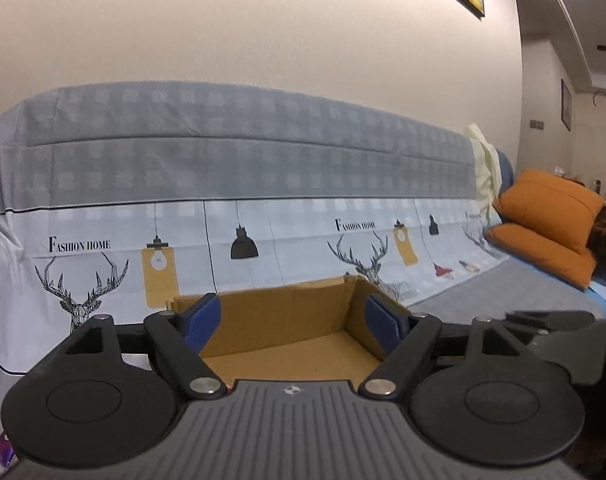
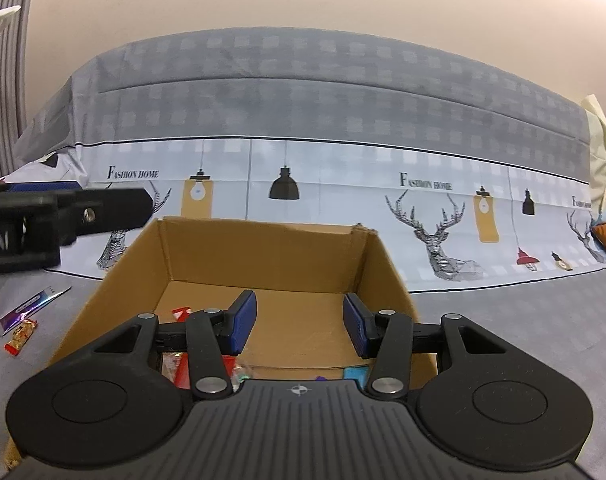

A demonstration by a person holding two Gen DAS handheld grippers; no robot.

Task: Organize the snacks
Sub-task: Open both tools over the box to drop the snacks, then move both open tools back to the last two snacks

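Snacks: small red-and-gold wrapped candy (image 2: 21,335) and shiny purple foil packet (image 2: 31,305) lie left of open brown cardboard box (image 2: 263,248); light, crinkly, slippery, pinch mid-body; right gripper (image 2: 299,320) and left gripper (image 1: 293,320) both spread, empty.

Plain brown cardboard box (image 2: 263,256); grey checked sofa cover (image 2: 323,92) with white band printed in black deer heads, black and yellow lamps; two orange cushions (image 1: 543,216); purple foil snack wrapper (image 2: 31,306), red-gold candy (image 2: 21,336); blue pads (image 2: 243,320) on black hand-held gripper (image 2: 299,322)
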